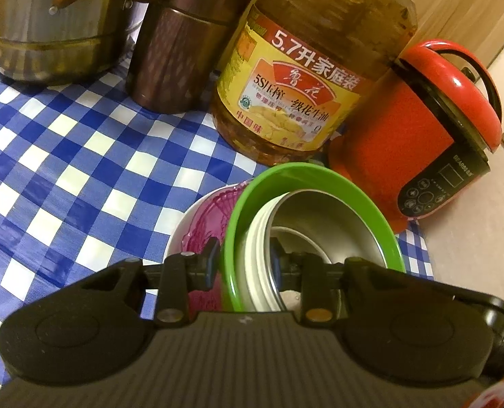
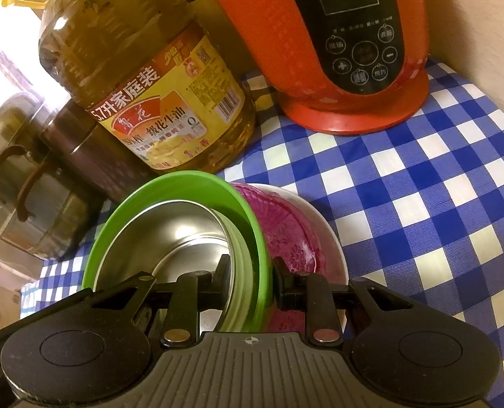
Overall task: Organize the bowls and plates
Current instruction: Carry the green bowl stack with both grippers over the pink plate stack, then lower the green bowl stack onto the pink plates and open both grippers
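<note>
A stack of nested dishes is tilted over the checked tablecloth: a green bowl with a steel bowl inside it, over a pink patterned plate and a white plate. My left gripper is shut on the near rim of the green and steel bowls. In the right wrist view my right gripper is shut on the opposite rim of the green bowl, with the steel bowl inside, and the pink plate and white plate behind.
A large oil jug stands just beyond the bowls, a red rice cooker beside it, a copper canister and a steel pot further on. Blue checked tablecloth covers the table. The table edge lies by the cooker.
</note>
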Available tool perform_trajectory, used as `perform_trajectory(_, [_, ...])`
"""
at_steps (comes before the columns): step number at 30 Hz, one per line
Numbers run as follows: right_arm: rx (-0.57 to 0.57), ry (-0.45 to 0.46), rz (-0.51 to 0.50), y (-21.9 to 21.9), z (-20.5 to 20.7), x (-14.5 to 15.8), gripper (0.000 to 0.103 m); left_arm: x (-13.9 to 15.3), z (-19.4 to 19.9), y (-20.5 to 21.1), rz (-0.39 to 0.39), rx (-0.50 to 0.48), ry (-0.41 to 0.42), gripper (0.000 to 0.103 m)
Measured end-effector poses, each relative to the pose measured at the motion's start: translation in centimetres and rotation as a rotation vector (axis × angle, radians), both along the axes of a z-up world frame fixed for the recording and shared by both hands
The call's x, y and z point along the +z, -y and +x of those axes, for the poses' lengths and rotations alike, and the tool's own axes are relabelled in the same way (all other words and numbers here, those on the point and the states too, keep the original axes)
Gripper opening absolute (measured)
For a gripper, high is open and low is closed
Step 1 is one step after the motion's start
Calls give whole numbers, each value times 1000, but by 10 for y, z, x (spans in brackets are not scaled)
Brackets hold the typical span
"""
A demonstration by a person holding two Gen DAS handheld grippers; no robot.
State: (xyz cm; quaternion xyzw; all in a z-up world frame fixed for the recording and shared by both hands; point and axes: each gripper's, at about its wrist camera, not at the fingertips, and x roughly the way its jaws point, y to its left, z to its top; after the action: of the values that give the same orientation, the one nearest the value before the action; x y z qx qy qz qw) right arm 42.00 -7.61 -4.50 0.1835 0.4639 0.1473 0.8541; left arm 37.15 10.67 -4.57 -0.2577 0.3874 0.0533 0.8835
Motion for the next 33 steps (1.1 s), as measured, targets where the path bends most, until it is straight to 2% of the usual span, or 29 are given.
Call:
perform_trajectory(22, [20, 3, 26, 6, 1, -9, 28, -6, 6, 2, 12, -35, 6, 28])
perform_trajectory(33, [20, 51, 45, 13, -9, 8, 36, 9, -6, -2, 20, -31, 44, 31])
